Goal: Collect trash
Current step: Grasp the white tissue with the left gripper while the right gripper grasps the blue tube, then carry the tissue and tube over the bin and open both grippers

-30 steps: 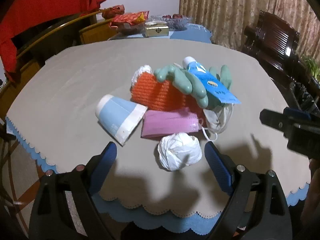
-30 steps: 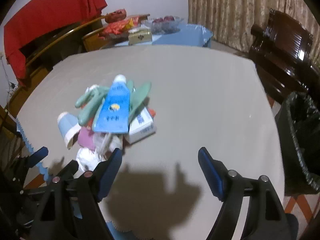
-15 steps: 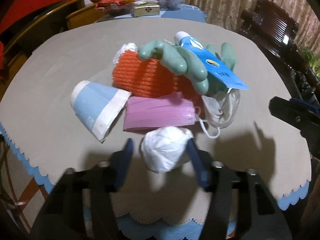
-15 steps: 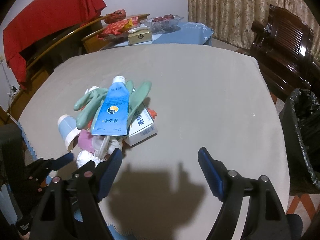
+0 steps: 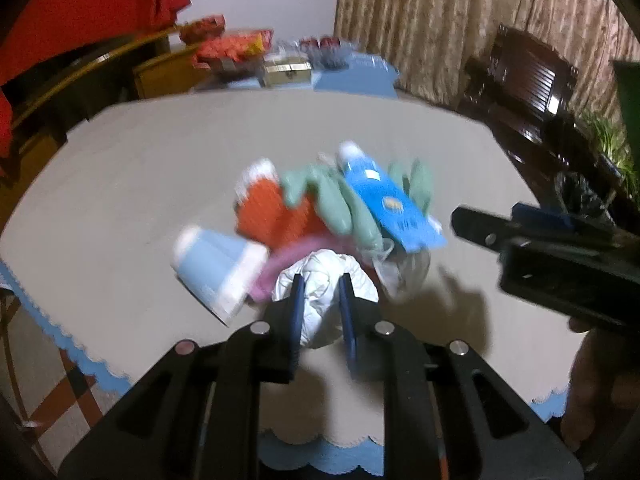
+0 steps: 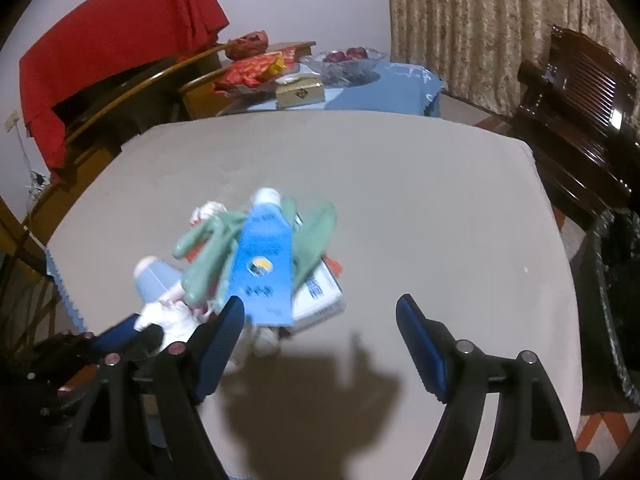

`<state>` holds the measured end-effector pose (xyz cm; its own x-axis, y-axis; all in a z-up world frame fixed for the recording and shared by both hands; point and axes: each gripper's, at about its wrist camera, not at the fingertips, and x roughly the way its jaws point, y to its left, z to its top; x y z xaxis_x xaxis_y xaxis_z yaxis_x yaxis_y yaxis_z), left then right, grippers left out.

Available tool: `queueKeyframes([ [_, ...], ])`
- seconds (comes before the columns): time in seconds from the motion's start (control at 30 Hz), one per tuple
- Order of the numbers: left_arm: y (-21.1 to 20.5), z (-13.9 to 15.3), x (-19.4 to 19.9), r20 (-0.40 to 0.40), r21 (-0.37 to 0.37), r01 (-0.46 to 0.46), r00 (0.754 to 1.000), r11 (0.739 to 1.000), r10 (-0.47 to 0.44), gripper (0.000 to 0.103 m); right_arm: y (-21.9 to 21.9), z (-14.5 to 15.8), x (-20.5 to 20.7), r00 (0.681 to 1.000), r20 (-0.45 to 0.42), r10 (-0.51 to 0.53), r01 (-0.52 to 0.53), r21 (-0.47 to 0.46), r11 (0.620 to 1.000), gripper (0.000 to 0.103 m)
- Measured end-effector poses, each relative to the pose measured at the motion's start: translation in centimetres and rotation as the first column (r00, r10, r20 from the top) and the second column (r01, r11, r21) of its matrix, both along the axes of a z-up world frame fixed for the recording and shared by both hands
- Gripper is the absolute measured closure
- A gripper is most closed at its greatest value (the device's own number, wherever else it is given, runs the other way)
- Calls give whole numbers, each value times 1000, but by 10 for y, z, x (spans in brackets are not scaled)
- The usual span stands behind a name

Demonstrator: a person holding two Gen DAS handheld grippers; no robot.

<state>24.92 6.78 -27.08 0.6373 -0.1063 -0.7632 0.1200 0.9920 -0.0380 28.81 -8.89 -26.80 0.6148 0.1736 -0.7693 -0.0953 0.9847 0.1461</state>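
A pile of trash lies on the grey table [image 5: 128, 184]: a crumpled white paper ball [image 5: 320, 280], a blue paper cup [image 5: 216, 268], an orange knitted piece [image 5: 276, 216], green rubber gloves [image 5: 340, 204], a blue tube [image 5: 392, 204], a pink mask [image 5: 280, 268] and a small white box [image 6: 320, 292]. My left gripper [image 5: 321, 286] is shut on the white paper ball at the pile's near edge. My right gripper [image 6: 320, 320] is open and empty above the table, just right of the pile; it also shows in the left wrist view [image 5: 560, 256].
A black-lined trash bin [image 6: 616, 304] stands off the table's right side. Dark wooden chairs [image 6: 580, 92] stand at the right. A blue-covered side table [image 6: 360, 88] with snacks and a box stands behind. A red cloth [image 6: 120, 48] hangs at the left.
My left gripper moved in to the paper ball and closed on it. The view has pulled back since half a second ago. My right gripper stayed open.
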Motion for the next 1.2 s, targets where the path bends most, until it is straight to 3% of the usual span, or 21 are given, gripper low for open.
queueKeyframes([
  [0.33,27,31,11,88,-12,-60,994,998,61,86,25,2,38,999,10,48,-48,25,999,32],
  [0.57,28,30,33,107,-7,-61,992,998,62,86,42,-17,69,997,-23,68,-67,21,998,36],
  [0.77,33,16,41,78,-25,-62,995,998,64,86,50,-43,82,994,-71,78,-77,7,997,37],
  [1.0,35,12,42,64,-31,-71,995,997,73,86,49,-43,82,991,-75,115,-113,29,993,57],
  [1.2,33,19,38,76,-24,-72,994,997,73,86,46,-31,76,991,-57,123,-120,46,992,58],
])
